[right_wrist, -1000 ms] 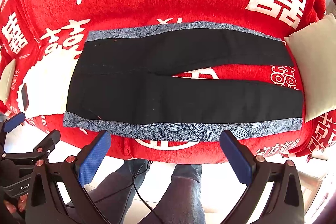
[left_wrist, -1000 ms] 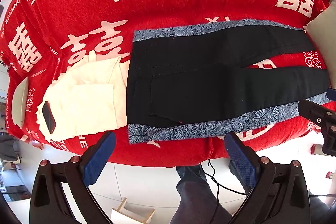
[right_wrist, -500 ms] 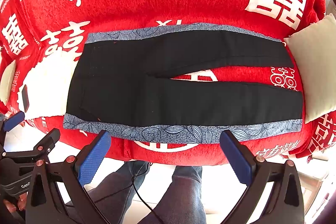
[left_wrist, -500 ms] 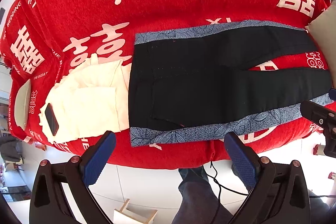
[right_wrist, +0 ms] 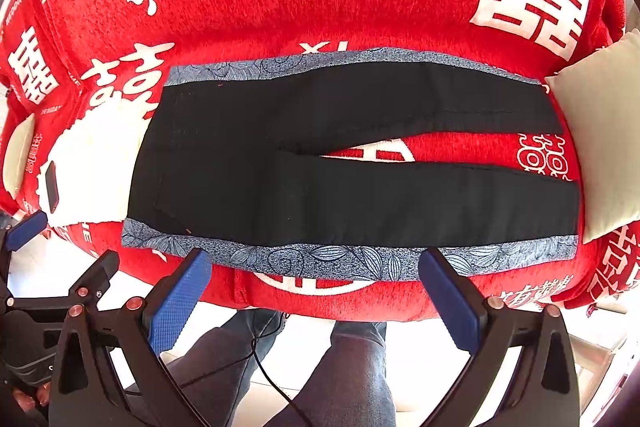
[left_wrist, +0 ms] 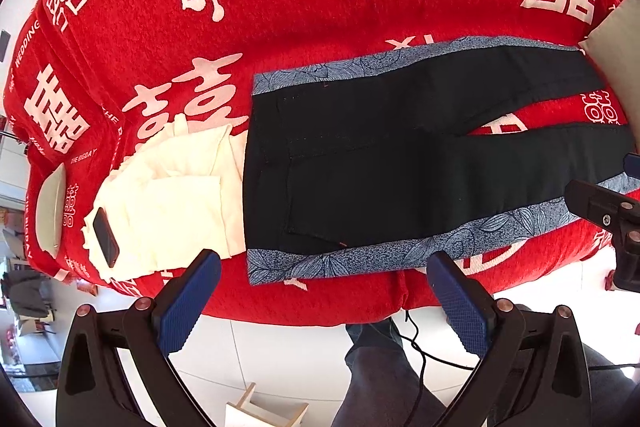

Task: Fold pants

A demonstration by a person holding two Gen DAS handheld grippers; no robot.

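Black pants (left_wrist: 384, 163) with blue-grey patterned side stripes lie flat on a red sofa, waist to the left, legs spread in a narrow V to the right; they also show in the right wrist view (right_wrist: 320, 163). My left gripper (left_wrist: 324, 287) is open and empty, hovering just off the sofa's front edge below the waist corner. My right gripper (right_wrist: 316, 291) is open and empty, in front of the near leg's stripe. The right gripper's body also shows at the left wrist view's right edge (left_wrist: 608, 211).
The red cover (right_wrist: 320, 7) has white characters. Folded cream clothes (left_wrist: 168, 203) with a dark phone (left_wrist: 106, 237) lie left of the waist. A cream cushion (right_wrist: 600, 147) sits at the leg ends. The person's legs (right_wrist: 344, 367) and a cable are below, over white floor.
Both grippers have crept slightly closer to the sofa's front edge; the pants have shifted a little lower in both views. Nothing was grasped.
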